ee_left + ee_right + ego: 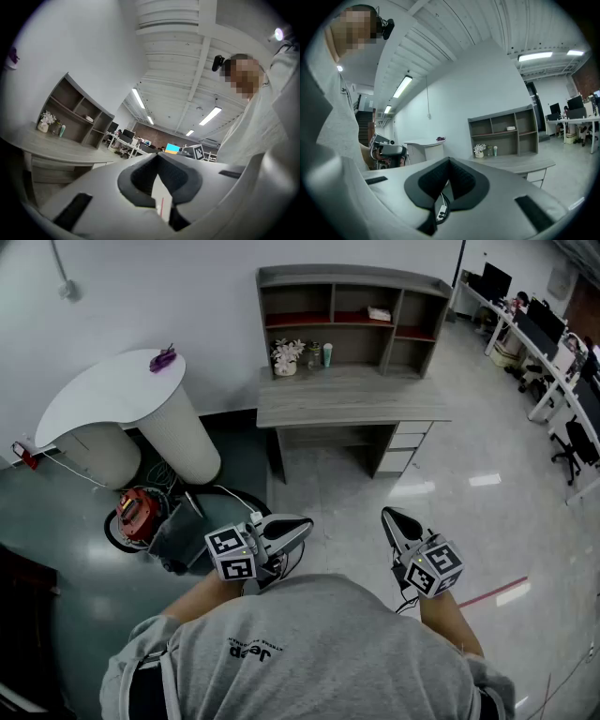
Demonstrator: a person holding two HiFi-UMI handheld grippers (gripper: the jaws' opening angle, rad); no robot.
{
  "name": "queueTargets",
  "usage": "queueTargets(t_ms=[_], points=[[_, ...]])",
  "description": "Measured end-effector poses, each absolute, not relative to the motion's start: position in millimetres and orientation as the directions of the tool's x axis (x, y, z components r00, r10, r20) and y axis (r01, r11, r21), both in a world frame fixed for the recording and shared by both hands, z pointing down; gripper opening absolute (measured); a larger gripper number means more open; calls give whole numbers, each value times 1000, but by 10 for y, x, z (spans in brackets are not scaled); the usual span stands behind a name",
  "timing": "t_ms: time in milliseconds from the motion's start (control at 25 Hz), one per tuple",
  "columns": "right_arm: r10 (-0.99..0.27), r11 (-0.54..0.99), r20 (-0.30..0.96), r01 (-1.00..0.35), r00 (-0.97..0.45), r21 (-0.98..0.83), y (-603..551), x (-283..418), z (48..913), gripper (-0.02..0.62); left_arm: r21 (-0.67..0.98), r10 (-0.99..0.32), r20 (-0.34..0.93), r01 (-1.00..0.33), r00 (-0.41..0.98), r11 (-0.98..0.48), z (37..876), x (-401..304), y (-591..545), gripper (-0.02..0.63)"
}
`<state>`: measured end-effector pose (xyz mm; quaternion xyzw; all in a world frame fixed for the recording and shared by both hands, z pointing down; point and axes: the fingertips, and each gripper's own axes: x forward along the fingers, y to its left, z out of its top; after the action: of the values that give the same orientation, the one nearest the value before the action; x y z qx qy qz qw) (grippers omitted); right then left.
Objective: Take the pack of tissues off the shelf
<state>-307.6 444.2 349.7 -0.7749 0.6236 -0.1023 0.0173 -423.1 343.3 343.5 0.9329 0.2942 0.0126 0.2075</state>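
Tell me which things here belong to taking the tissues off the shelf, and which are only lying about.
For the job:
pack of tissues
shelf
left gripper
right gripper

Lying about:
flowers
small bottle
purple thing on the white counter
red thing on the floor

A grey wooden bench stood ahead of me, with a shelf on its back edge. The pack of tissues lay in the shelf's middle compartment. A flower pot and a green bottle stood on the bench's left.
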Motion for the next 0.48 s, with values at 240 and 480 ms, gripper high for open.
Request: queueTargets(t_ms=[240, 480], points=[[-970, -221, 137, -964, 201, -150, 4470, -3084, 3491, -3, 394, 554, -103, 546, 826, -740, 3423, -4234, 3473, 23], [-970, -224, 134, -961, 204, -164, 4527, -3056, 3498, -3, 392, 556, -105, 548, 824, -739, 3427, -4211, 3517, 23]])
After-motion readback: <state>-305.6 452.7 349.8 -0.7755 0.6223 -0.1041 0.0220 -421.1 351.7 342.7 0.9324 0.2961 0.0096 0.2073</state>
